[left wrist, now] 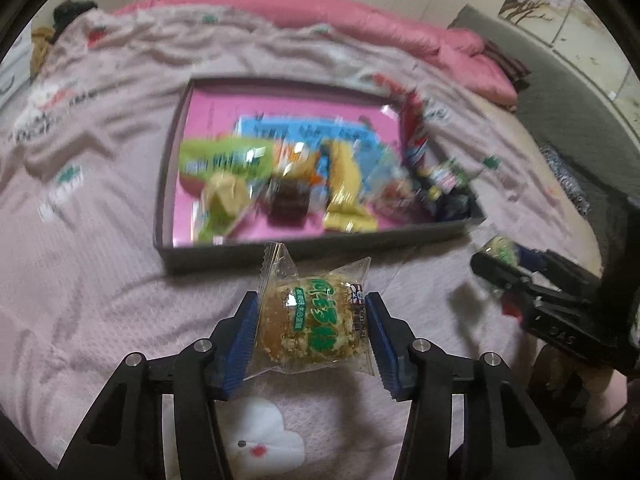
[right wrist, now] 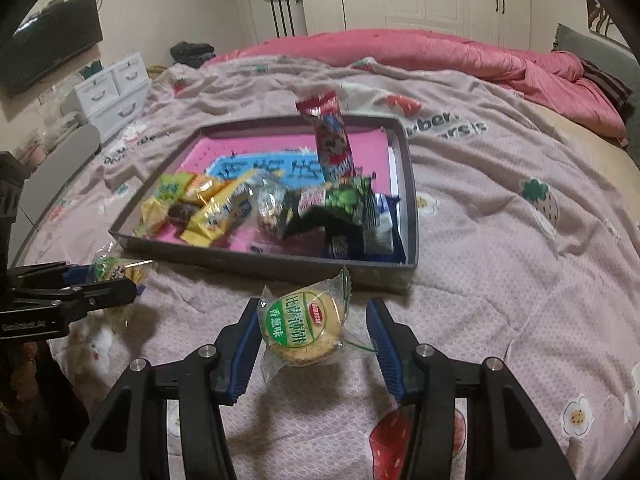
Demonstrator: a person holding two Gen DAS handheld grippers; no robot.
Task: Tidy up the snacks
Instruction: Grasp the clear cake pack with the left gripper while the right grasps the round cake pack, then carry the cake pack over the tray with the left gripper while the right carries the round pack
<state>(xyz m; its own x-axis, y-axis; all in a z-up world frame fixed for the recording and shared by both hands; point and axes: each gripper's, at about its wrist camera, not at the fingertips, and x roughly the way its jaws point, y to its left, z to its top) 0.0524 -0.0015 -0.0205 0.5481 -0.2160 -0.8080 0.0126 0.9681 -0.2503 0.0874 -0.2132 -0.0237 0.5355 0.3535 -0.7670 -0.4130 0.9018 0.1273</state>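
Observation:
My left gripper (left wrist: 311, 301) is shut on a clear-wrapped brown crumbly cake with green lettering (left wrist: 312, 320), held just above the pink bedspread. My right gripper (right wrist: 314, 305) is shut on a round biscuit packet with a green label (right wrist: 306, 326); its left pad presses the biscuit and its right pad meets the wrapper's edge. Beyond both lies a shallow grey tray (left wrist: 240, 255) (right wrist: 248, 261) with a pink floor, holding several mixed snack packets. Each view shows the other gripper beside it, also gripping its packet (left wrist: 500, 249) (right wrist: 107, 270).
A red snack stick (right wrist: 334, 140) leans against the tray's far right side. The tray lies on a wrinkled bedspread (right wrist: 500, 240), with a pink quilt (right wrist: 440, 52) bunched at the far end. White drawers (right wrist: 116, 92) stand left of the bed.

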